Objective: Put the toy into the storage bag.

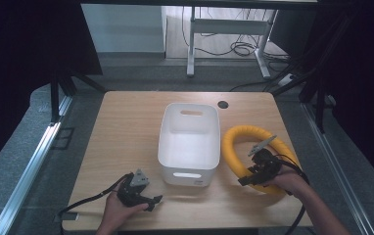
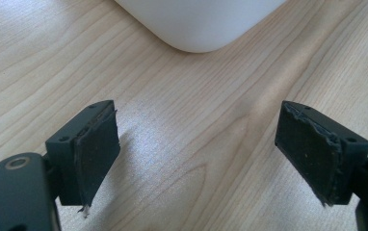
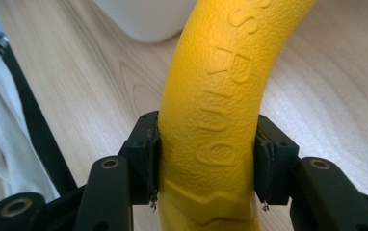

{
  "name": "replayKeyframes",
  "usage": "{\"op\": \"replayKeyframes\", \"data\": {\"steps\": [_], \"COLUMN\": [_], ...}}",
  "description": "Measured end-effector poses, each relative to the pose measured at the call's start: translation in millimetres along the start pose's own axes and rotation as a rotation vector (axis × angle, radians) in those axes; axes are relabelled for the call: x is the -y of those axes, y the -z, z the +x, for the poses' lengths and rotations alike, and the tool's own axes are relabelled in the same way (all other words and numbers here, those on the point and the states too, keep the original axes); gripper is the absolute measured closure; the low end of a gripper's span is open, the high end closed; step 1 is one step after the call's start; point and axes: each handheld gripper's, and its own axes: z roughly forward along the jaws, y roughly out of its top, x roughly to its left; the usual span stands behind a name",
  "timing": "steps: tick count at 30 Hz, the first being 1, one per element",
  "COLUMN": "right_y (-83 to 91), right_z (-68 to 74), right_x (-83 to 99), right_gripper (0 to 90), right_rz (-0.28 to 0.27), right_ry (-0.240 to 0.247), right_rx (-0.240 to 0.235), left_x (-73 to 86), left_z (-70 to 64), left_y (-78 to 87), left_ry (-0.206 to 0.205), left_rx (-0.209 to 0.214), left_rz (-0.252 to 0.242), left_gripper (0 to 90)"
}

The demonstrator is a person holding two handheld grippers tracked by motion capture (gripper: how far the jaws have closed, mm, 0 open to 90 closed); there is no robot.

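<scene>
A yellow foam ring [image 1: 241, 134] lies on the wooden table to the right of a white bin [image 1: 189, 142]. My right gripper [image 1: 251, 175] is shut on the ring's near side; in the right gripper view both pads press the yellow ring [image 3: 216, 96], which bears raised letters. My left gripper [image 1: 151, 201] rests low over the table's front left, held by a hand. In the left gripper view my left gripper [image 2: 199, 163] stands open over bare wood, with a rounded corner of the white bin [image 2: 201, 24] ahead of it.
The wooden table [image 1: 126, 127] has a round cable hole [image 1: 222, 104] behind the bin. Cables trail from both grippers toward the front edge. Black frame legs and a metal rail [image 1: 33, 161] flank the table; a desk frame stands on the floor beyond.
</scene>
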Motion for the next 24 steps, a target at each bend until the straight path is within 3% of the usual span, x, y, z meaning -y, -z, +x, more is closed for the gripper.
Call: {"op": "replayKeyframes", "data": {"steps": [9,24], "right_y": [18.7,35.8], "right_z": [-9.5,-18.5], "right_x": [2.0,6.1], "right_gripper": [51.5,51.6], "right_rz": [-0.117,-0.235], "right_ry": [-0.041,-0.072], "right_rx": [-0.034,-0.043], "left_x": [0.0,0.0], "left_z": [0.0,-0.1], "left_y": [-0.1,-0.4], "left_ry": [0.000,-0.002], "left_rx": [-0.001,-0.001], "left_rz": [0.001,0.004], "left_gripper": [15.8,15.8]}}
